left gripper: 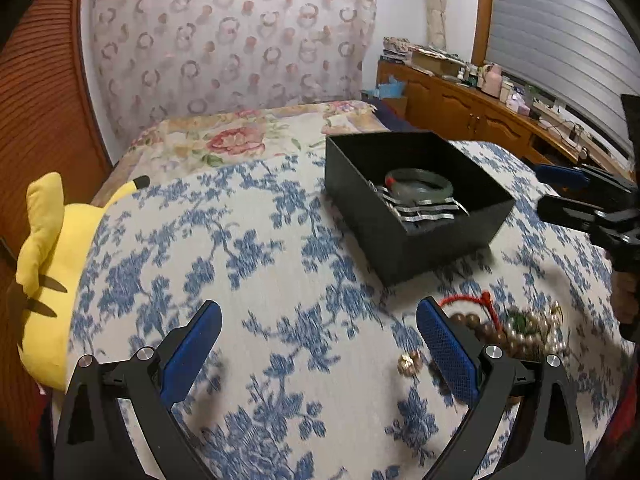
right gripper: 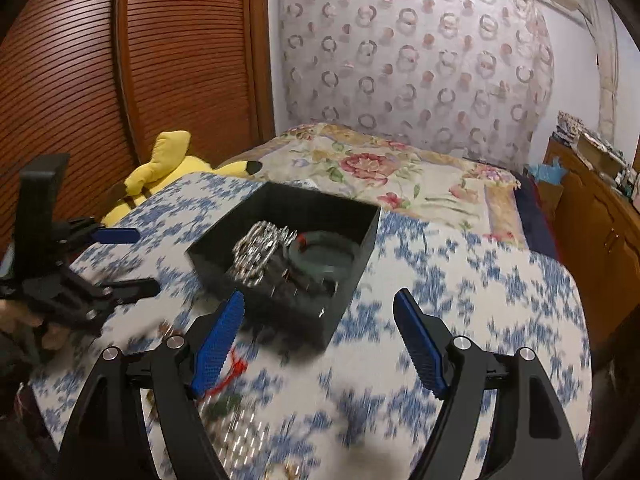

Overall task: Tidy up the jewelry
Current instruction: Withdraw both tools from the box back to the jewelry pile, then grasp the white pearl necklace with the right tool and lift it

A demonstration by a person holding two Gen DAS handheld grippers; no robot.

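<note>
Blue-and-white floral bedding forms the work surface on a bed, with a patterned curtain behind and a wooden cabinet along the wall at 2 o'clock. Left wrist view: the left hand-held gripper stands with its jaws spread wide and nothing between them. The black box lies at 1 o'clock, well apart from the fingertips, and already holds a green bangle resting on a silver link bracelet. The loose jewelry pile, consisting of brown beads, a red cord and pearl-like beads, lies at 3 o'clock, just beside the outer face of the right-hand finger; its long axis runs roughly left to right. A small gold piece sits just inside that same finger. The right hand-held gripper enters from the frame edge at 2 o'clock, beyond the box, and appears parted and empty. A yellow plush toy lies at 9 o'clock. Right wrist view: the right hand-held gripper's jaws are likewise wide apart and hold nothing. The box sits at 11 o'clock, close ahead. The pile lies at 7 o'clock, beneath and behind the left-hand finger, so it is largely covered and motion-blurred; individual pieces cannot be separated. Judged from both views, the left hand-held gripper is nearer the pile, which calls for a shift toward 3 o'clock. The box floor is partly hidden by its near wall.
</note>
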